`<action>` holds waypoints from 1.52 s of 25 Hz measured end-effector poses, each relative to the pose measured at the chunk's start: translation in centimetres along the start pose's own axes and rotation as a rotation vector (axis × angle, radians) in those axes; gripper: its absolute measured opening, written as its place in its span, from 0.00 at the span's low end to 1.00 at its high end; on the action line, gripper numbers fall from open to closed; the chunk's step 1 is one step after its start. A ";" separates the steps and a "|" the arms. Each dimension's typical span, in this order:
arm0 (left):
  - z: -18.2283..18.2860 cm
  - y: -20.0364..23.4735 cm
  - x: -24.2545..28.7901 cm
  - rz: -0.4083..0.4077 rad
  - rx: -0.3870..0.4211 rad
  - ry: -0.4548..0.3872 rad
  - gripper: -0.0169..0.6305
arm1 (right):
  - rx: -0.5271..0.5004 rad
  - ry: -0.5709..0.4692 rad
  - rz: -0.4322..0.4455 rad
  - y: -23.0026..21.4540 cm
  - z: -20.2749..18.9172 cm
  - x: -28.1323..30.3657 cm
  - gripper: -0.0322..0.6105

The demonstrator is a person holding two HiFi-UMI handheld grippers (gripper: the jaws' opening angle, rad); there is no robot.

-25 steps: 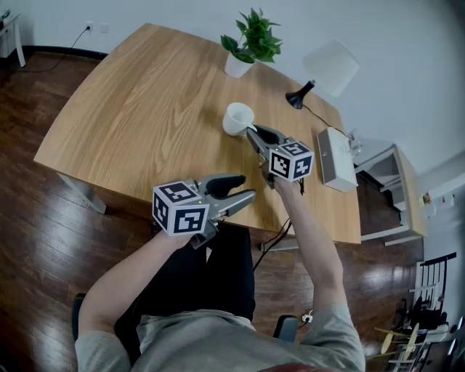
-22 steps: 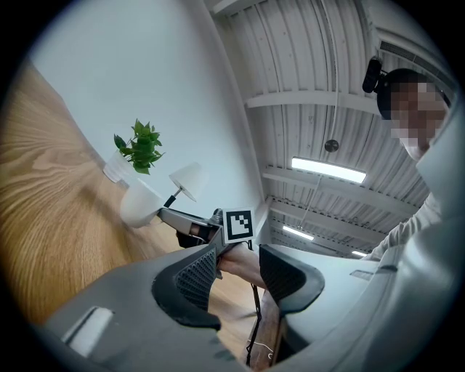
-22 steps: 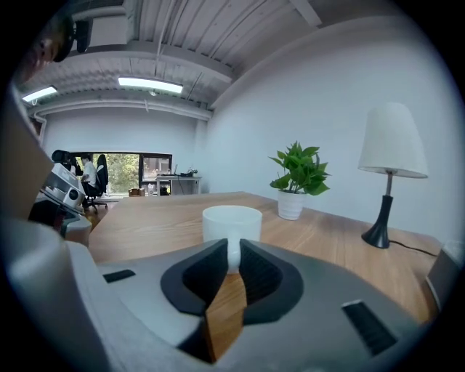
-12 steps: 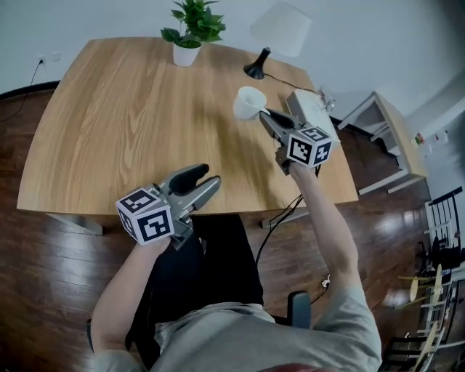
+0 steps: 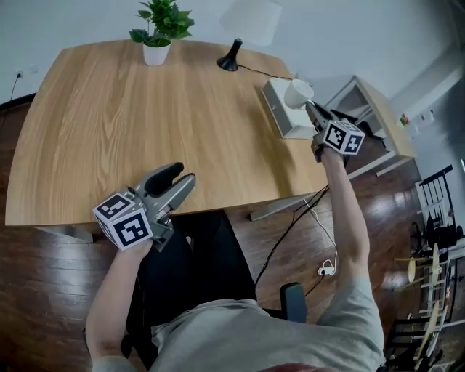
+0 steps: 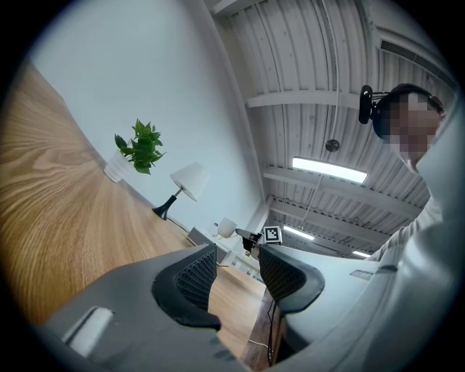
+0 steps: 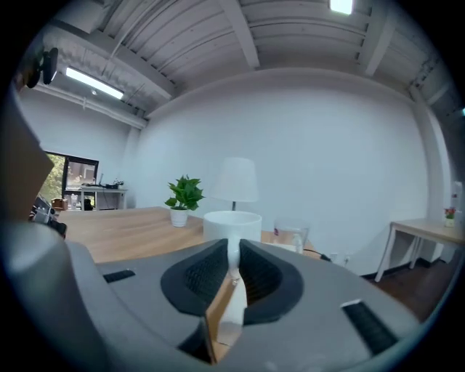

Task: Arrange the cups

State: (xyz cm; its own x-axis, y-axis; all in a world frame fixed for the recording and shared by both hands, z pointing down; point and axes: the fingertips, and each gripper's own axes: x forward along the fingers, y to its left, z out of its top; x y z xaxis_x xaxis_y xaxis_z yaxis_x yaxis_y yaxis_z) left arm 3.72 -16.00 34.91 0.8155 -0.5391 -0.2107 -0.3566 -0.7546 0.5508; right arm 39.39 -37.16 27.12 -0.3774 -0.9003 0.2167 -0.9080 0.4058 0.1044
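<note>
Right gripper pinches a white ceramic cup above the wooden table, not yet set down; left gripper, jaws apart, holds nothing.

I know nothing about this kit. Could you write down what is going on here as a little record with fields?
who: a person holding a gripper in each hand
left gripper: fingers apart, nothing between them, near the table's front edge
right gripper: fingers closed on the white cup, arm stretched out to the right
cup's place: held off the table, showing over the white box in the head view
table: wooden
far edge: potted plant and lamp
</note>
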 end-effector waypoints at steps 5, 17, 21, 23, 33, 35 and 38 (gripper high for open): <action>0.0 0.1 -0.1 0.002 0.001 0.000 0.31 | 0.024 0.037 -0.097 -4.7 -2.4 -1.6 0.15; 0.0 0.3 0.0 0.003 0.000 -0.001 0.31 | 0.054 0.069 -0.180 -8.4 -5.3 -1.3 0.15; 0.0 0.2 0.0 0.001 0.000 -0.001 0.31 | 0.028 0.043 -0.164 -7.8 -4.9 -0.9 0.15; 0.0 0.2 -0.1 0.000 0.001 0.000 0.31 | 0.008 0.031 -0.150 -7.4 -4.6 -0.5 0.15; 0.0 0.1 -0.1 0.000 -0.006 -0.003 0.31 | 0.061 0.013 -0.168 -9.2 -5.4 -0.7 0.15; 0.0 0.2 -0.2 0.001 -0.007 -0.003 0.31 | 0.065 0.006 -0.149 -9.3 -5.5 -0.9 0.15; 0.0 0.4 -0.2 0.003 -0.008 -0.003 0.31 | 0.072 -0.001 -0.104 -9.3 -5.9 -1.0 0.15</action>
State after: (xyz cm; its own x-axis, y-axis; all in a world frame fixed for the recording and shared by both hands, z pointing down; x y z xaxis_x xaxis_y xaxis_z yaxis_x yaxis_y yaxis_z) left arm 3.44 -16.14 35.18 0.8131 -0.5425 -0.2110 -0.3557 -0.7500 0.5576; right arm 49.32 -39.10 31.60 -0.2806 -0.9371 0.2075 -0.9529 0.2979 0.0567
